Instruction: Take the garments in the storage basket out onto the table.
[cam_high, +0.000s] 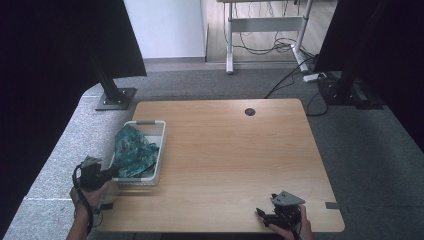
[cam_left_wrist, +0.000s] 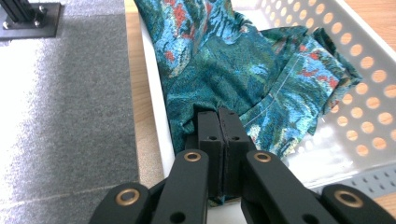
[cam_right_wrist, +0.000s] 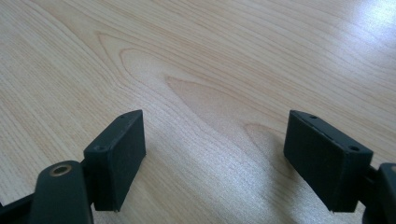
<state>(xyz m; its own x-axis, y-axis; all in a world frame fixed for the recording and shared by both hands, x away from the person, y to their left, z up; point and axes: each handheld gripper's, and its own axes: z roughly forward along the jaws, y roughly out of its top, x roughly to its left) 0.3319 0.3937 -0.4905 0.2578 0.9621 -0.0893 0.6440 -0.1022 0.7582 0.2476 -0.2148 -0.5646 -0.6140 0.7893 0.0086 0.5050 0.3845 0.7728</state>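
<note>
A teal patterned cloth (cam_high: 132, 150) with red flecks lies bunched in a white perforated basket (cam_high: 161, 150) at the table's left edge. In the left gripper view the cloth (cam_left_wrist: 243, 70) drapes over the basket's near wall (cam_left_wrist: 156, 130), and my left gripper (cam_left_wrist: 218, 122) is shut on its near edge. From above, the left gripper (cam_high: 111, 173) sits at the basket's front left corner, held by a hand. My right gripper (cam_high: 264, 214) rests near the table's front right edge, and its jaws (cam_right_wrist: 215, 154) stand wide open over bare wood.
The wooden table (cam_high: 235, 160) has a round cable hole (cam_high: 249, 111) at the back. Grey carpet (cam_left_wrist: 60, 102) lies left of the basket. Black stand bases (cam_high: 116, 98) and cables (cam_high: 292, 75) sit on the floor beyond the table.
</note>
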